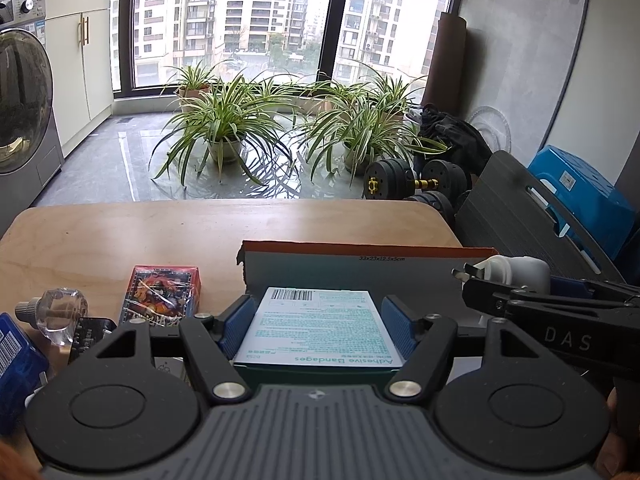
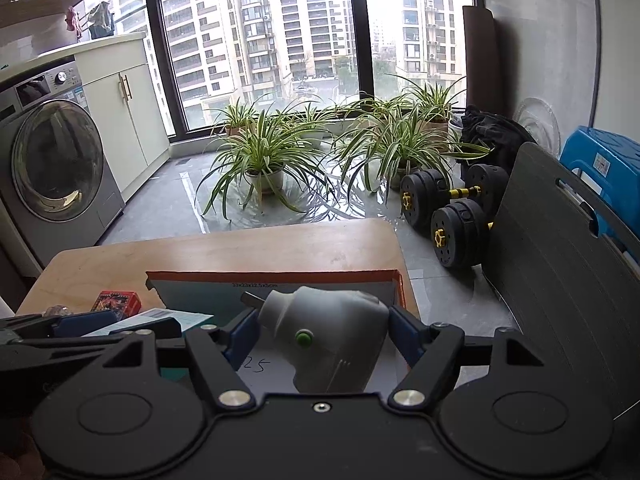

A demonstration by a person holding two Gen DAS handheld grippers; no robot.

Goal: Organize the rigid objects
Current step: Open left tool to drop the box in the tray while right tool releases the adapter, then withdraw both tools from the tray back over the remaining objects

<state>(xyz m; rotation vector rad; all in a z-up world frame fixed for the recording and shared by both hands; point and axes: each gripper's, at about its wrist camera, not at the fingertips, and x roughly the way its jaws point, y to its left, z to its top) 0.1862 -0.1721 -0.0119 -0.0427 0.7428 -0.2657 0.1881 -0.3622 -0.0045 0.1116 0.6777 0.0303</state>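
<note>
Over the cardboard box [image 1: 360, 258], left hand-held gripper [image 1: 316, 322] clamps the bandage box [image 1: 318, 326]; right one [image 2: 322, 334] brackets a white plug [image 2: 332, 336].

Both wrist cameras look close and downward over the wooden table's [image 1: 120, 236] near edge, sharing the cardboard box [image 2: 276, 278] and window plants [image 2: 260, 152].

Far tabletop [image 1: 200, 224] free; box flap [image 1: 360, 264] blocks ahead.

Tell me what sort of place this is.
Probably an enclosed balcony or laundry area in a high-rise flat: a washing machine beside cabinets, potted plants along a big window facing apartment towers, and dumbbells on the tiled floor.
</note>
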